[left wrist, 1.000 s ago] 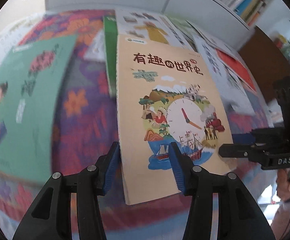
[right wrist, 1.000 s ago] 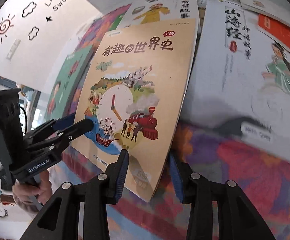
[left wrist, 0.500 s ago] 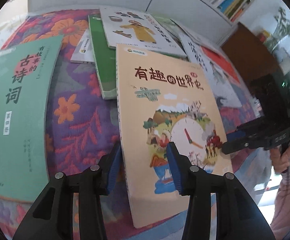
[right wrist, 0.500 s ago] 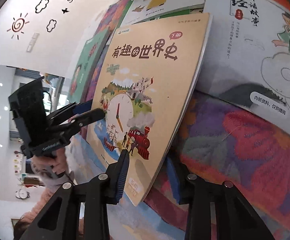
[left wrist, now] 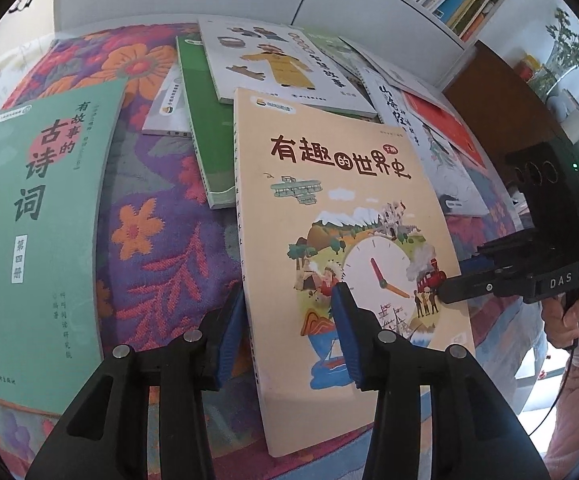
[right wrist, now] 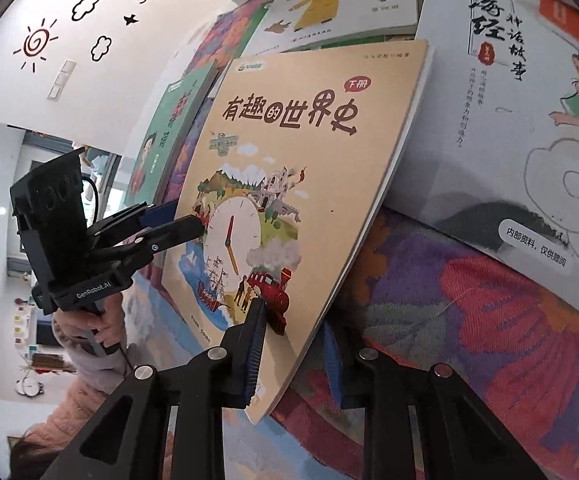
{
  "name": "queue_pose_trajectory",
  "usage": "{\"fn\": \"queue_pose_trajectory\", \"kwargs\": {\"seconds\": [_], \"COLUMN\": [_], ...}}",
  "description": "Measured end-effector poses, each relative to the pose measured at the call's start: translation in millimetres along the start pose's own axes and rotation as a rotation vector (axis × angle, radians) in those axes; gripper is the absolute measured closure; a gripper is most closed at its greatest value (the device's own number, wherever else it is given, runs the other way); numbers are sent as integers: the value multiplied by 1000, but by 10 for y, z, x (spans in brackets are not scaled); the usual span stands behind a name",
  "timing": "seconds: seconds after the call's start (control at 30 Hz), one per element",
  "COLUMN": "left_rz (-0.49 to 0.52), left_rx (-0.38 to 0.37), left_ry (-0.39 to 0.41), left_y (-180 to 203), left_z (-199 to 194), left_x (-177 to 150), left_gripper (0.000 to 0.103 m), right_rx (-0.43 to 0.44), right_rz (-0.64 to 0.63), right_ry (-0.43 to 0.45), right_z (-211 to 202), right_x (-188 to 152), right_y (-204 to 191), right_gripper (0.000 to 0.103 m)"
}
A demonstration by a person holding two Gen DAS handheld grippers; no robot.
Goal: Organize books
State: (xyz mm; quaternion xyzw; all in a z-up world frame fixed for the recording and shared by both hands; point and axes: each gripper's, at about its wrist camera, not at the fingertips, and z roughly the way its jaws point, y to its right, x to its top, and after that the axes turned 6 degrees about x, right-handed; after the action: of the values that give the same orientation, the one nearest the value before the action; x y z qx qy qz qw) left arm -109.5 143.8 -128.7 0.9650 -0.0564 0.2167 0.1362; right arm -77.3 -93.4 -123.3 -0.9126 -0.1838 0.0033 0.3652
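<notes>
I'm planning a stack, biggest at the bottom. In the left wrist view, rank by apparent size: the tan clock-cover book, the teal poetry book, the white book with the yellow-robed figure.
1-2. Tan clock-cover book and teal poetry book: alike; the teal one is cut off by the frame.
3. White book: smallest, but farthest away, so unsure.

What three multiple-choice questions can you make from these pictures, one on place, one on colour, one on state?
1. In the left wrist view, the teal book lies: A) left of the clock book; B) on top of it; C) on the shelf.
2. The clock book's cover is mainly: A) black; B) tan; C) blue.
3. The clock book is: A) open midway; B) torn; C) closed.
Answers: 1 A, floral cloth separates them; 2 B, tan surrounds the picture; 3 C, only its front cover shows.
</notes>
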Motion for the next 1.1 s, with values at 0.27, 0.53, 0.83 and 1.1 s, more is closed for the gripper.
{"fn": "queue_pose_trajectory", "kwargs": {"seconds": [0.27, 0.53, 0.83, 1.1], "left_rz": [1, -15, -13, -13], "left_rx": [48, 64, 77, 79], "left_ry": [25, 20, 21, 13], "left_y": [57, 45, 69, 64], "left_z": [-23, -31, -36, -31], "left_x": [-36, -31, -40, -27], "left_gripper": [59, 59, 59, 58], "right_rx": [-42, -135, -134, -135], "right_rz": [-6, -52, -57, -58], "right_ry": [18, 30, 36, 36], "right_z": [2, 70, 64, 71], "right_x": [-20, -18, -15, -19], "right_y": [-53, -236, -223, -225], "right_gripper": [77, 70, 70, 70]}}
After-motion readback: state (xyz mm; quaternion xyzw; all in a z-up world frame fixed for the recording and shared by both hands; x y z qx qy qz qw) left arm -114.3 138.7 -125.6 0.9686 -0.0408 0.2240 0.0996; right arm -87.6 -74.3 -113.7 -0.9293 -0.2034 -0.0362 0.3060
